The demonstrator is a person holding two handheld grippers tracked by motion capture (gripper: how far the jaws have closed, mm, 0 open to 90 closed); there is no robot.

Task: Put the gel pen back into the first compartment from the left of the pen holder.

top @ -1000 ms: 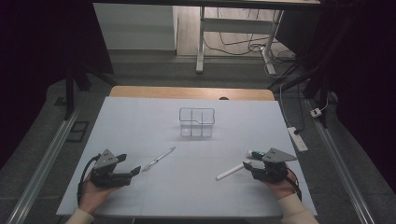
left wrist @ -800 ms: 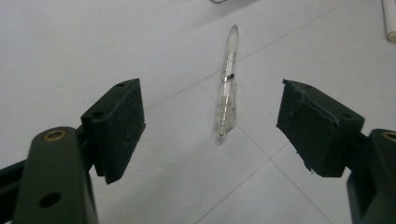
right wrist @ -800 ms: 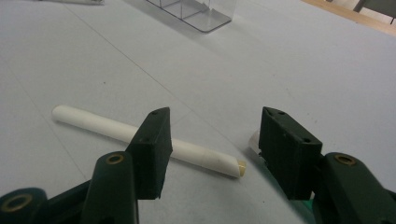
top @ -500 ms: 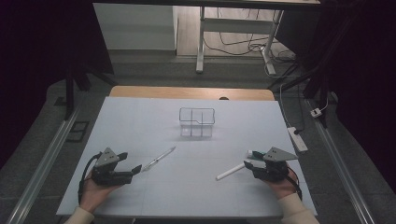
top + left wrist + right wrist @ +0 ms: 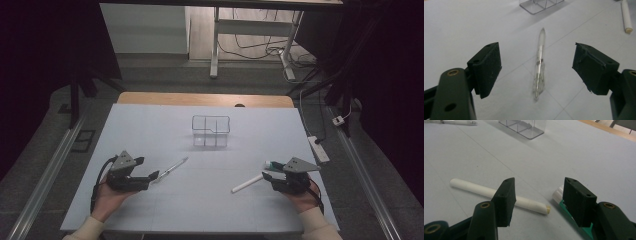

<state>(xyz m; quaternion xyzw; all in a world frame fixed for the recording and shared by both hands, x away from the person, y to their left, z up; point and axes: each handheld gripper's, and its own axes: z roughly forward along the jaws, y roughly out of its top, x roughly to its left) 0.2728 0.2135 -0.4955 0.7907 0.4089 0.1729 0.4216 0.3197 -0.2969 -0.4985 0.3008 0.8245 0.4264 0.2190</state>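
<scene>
Clear pen point(image 5: 539, 62) (one), white pen point(image 5: 496, 194) — one, teal-white item point(image 5: 560, 196).

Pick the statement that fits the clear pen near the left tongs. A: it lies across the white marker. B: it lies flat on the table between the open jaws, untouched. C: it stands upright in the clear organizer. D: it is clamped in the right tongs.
B: in the left gripper view the clear pen lies on the table between the wide-open jaws of the left tongs, neither pad touching it.
</scene>
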